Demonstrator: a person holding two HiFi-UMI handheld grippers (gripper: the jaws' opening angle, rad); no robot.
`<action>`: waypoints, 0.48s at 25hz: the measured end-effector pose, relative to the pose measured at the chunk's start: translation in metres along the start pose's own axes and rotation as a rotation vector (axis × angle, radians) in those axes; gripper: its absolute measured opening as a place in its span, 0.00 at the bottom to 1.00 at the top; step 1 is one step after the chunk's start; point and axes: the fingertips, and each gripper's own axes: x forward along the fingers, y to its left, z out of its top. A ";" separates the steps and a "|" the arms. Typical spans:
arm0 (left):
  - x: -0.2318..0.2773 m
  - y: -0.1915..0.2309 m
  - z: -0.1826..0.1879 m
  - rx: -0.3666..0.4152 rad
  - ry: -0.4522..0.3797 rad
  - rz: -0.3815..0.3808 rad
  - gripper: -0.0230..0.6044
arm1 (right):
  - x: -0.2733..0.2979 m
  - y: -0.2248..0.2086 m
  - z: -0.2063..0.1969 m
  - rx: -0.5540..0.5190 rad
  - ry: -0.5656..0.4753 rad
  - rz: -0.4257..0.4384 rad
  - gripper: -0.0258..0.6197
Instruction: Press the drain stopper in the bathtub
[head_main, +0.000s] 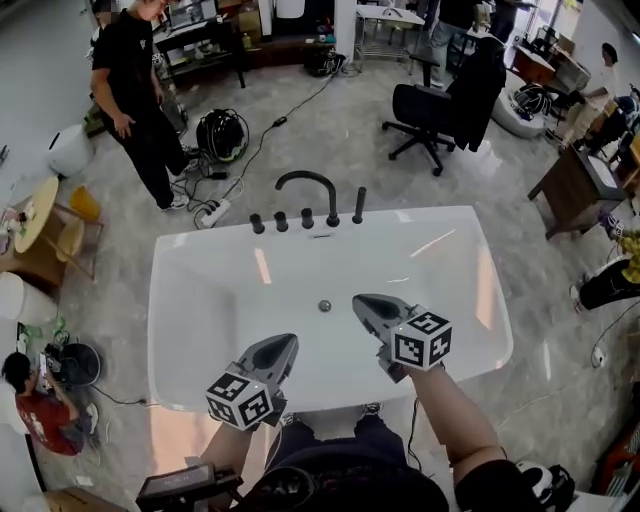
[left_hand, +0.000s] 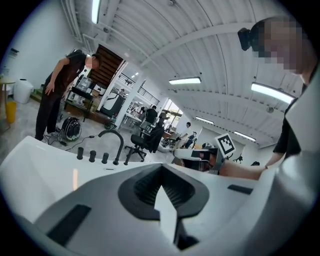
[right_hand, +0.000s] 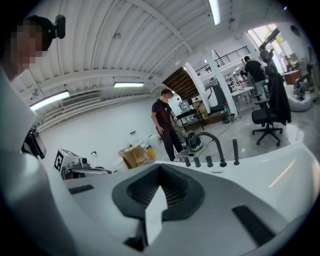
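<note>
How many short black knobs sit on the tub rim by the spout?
3, in a row on the bathtub's far rim, left of the arched spout: left knob, middle knob, right knob. None seems hidden.

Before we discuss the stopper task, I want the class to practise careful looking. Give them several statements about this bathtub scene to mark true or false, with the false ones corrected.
1. Neither gripper touches the drain stopper in the white bathtub. True.
2. The left gripper holds a sponge. False: its jaws are together, with nothing between them.
3. A black faucet stands on the tub's far rim. True.
4. The right gripper has its jaws wide apart. False: they are together and hold nothing.
5. The office chair stands inside the tub. False: it stands on the floor beyond the tub.
</note>
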 end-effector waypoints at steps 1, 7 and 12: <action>-0.005 -0.003 0.004 0.002 -0.001 -0.002 0.05 | -0.003 0.008 0.005 -0.005 -0.011 0.003 0.06; -0.019 -0.020 0.019 0.011 -0.006 -0.007 0.05 | -0.030 0.036 0.021 -0.015 -0.064 0.013 0.06; -0.026 -0.039 0.034 0.025 -0.032 -0.023 0.05 | -0.054 0.053 0.031 -0.013 -0.105 0.025 0.06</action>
